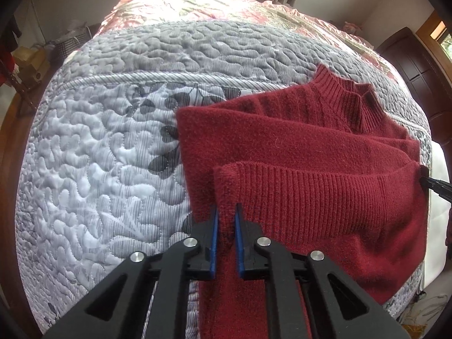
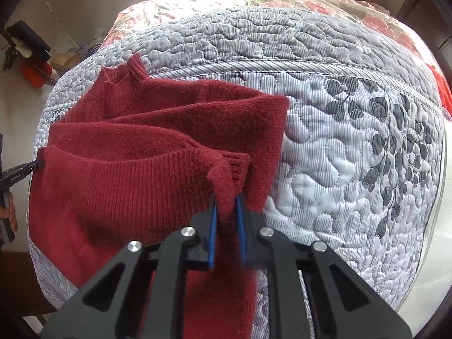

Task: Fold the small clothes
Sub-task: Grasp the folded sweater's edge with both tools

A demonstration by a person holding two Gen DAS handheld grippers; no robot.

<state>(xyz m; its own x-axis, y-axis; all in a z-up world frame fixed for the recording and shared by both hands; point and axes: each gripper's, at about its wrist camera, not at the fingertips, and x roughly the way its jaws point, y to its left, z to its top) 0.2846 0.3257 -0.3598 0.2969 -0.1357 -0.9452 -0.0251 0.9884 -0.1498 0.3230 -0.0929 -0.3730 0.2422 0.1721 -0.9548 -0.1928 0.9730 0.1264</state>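
Observation:
A dark red knitted sweater (image 1: 305,152) lies partly folded on the quilted bed, its ribbed collar (image 1: 347,90) pointing away. My left gripper (image 1: 226,212) is shut on the left corner of its ribbed hem, lifted off the quilt. In the right wrist view the same sweater (image 2: 147,147) fills the left half, and my right gripper (image 2: 227,200) is shut on the hem's right corner, a tuft of knit bunched between the blue pads. The other gripper's black tip (image 2: 31,166) shows at the hem's far left end, and likewise a black tip (image 1: 432,183) in the left wrist view.
The bed carries a grey-white quilt (image 1: 107,152) with a leaf print and a pink floral cover (image 1: 197,2) further back. A dark wooden cabinet (image 1: 412,65) stands at the right. Boxes and clutter (image 1: 28,62) sit beside the bed on the left.

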